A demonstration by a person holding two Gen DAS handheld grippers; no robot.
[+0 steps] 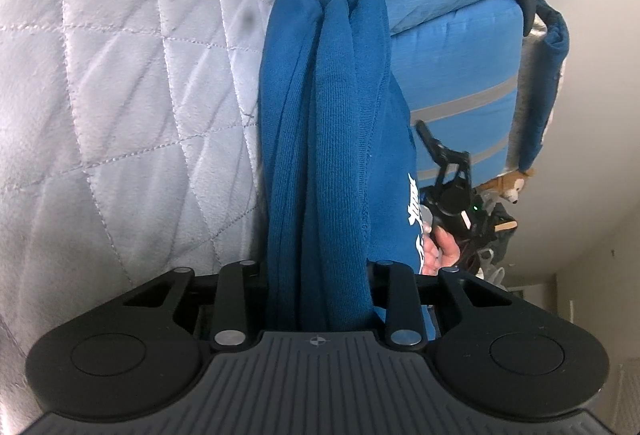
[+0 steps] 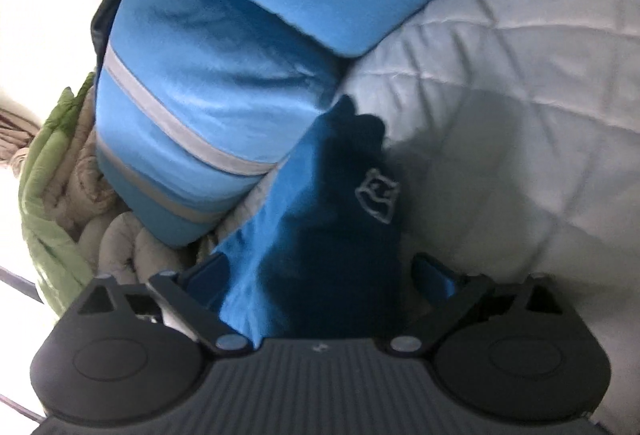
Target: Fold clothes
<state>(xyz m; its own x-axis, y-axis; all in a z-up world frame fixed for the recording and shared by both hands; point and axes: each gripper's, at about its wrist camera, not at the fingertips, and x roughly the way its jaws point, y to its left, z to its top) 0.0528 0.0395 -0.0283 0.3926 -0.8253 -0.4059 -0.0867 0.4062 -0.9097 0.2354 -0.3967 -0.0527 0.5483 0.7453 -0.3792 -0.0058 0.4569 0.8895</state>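
Left tongs (image 1: pixel 320 287) pinch a bunched fold of the blue sweatshirt (image 1: pixel 324 139), which hangs over the quilted bed cover (image 1: pixel 120 95) beside blue pillows (image 1: pixel 452 47). Right tongs (image 2: pixel 316 275) stand wide around the cloth; whether they press it I cannot tell.

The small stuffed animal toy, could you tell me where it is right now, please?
In the left wrist view the stuffed toy sits at the right edge, below the blue striped pillows and just beyond the right gripper.
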